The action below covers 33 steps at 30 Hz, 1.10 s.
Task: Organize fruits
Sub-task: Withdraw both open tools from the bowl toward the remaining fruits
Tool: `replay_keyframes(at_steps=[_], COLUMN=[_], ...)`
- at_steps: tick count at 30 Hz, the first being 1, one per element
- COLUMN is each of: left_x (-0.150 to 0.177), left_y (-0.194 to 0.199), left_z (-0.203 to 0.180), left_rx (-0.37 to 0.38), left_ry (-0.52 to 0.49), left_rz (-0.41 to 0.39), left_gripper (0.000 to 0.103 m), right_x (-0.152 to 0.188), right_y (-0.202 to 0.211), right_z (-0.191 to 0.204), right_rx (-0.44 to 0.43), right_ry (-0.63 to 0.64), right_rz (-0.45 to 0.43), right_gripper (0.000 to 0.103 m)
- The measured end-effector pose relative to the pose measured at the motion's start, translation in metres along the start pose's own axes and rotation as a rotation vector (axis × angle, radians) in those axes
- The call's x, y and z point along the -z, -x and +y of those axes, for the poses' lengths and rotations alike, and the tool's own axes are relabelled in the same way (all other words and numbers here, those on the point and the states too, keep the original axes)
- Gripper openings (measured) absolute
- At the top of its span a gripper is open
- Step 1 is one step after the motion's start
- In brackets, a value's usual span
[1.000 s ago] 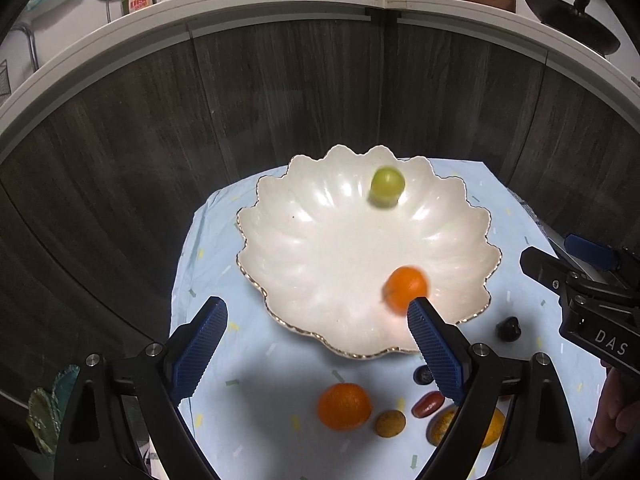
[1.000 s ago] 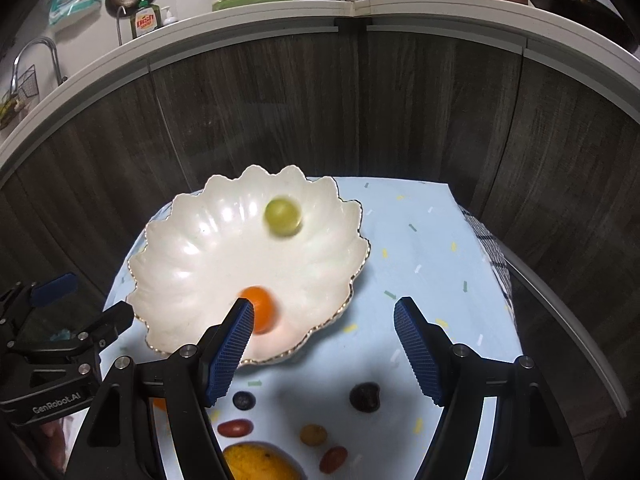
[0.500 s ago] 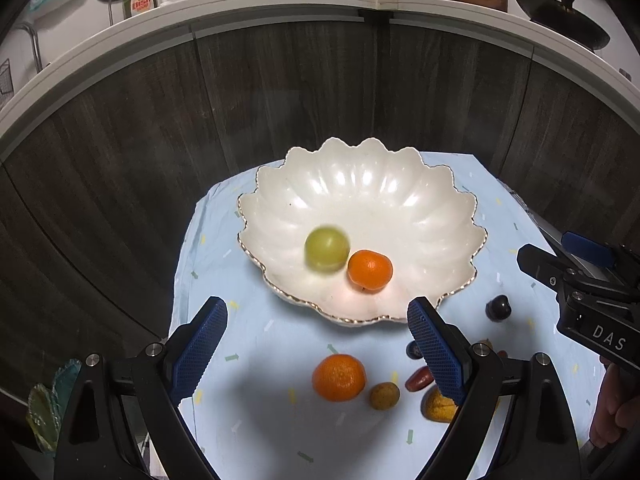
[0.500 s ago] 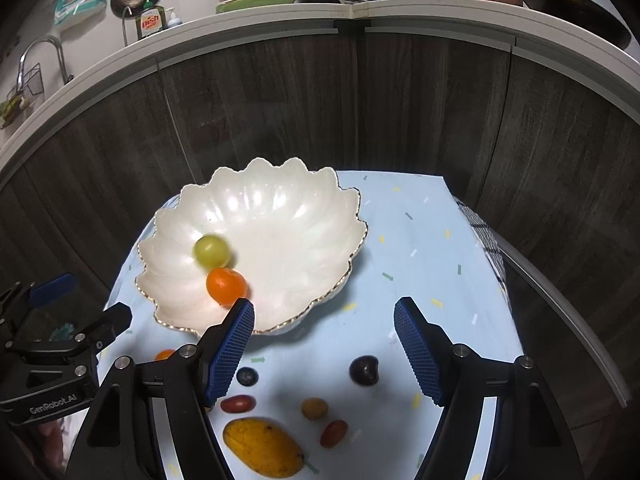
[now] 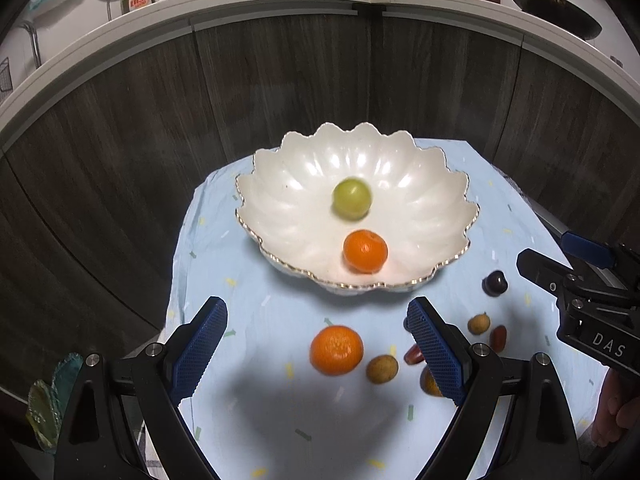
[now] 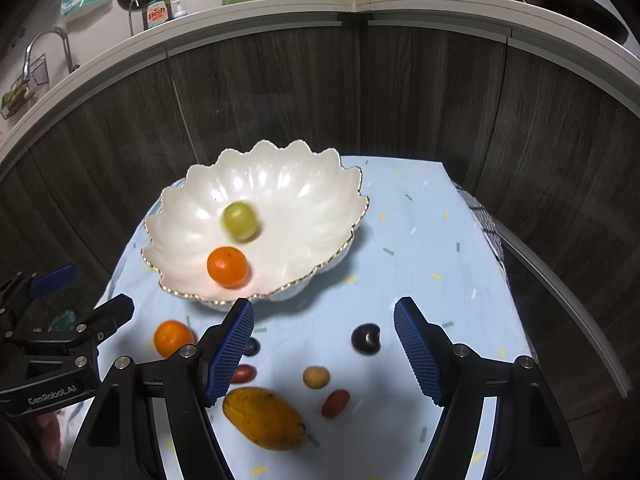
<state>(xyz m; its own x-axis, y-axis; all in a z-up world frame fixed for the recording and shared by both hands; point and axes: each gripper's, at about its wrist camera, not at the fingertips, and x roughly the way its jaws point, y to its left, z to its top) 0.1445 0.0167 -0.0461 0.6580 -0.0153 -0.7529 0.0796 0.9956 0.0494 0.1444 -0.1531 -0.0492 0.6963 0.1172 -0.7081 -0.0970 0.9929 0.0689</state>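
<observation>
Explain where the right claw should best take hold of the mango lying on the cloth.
Across its narrow middle, coming from above. The mango lies flat on the blue cloth, long axis running diagonally, so its short width probably fits the open right claw if the pads are turned square to that axis. The red fruit near its upper-left end leaves the middle freer.

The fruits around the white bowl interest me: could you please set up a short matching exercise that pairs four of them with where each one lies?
Things:
1. green fruit
2. mango
3. dark plum
4. loose orange

Places:
A. on the cloth, at the near edge of the right wrist view
B. in the bowl, behind an orange
C. on the cloth, between the right gripper's open fingers
D. on the cloth, just in front of the bowl's left side

Pairs: 1-B, 2-A, 3-C, 4-D
</observation>
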Motion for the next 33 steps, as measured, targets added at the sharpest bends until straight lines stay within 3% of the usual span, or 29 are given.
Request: replay_keyframes(at_steps=[13, 33], left_x=[0.024, 0.04], left_y=[-0.001, -0.038], left_z=[0.003, -0.003], left_rx=[-0.012, -0.029], left_ry=[-0.012, -0.015], left_rz=[0.011, 0.061], left_gripper=[0.092, 0.091], right_x=[0.022, 0.04], right_y=[-0.006, -0.033], right_z=[0.003, -0.002], right_rx=[-0.006, 0.046], right_ry=[-0.003, 0.009], right_rz=[0.045, 0.102], right_gripper=[0.073, 0.073])
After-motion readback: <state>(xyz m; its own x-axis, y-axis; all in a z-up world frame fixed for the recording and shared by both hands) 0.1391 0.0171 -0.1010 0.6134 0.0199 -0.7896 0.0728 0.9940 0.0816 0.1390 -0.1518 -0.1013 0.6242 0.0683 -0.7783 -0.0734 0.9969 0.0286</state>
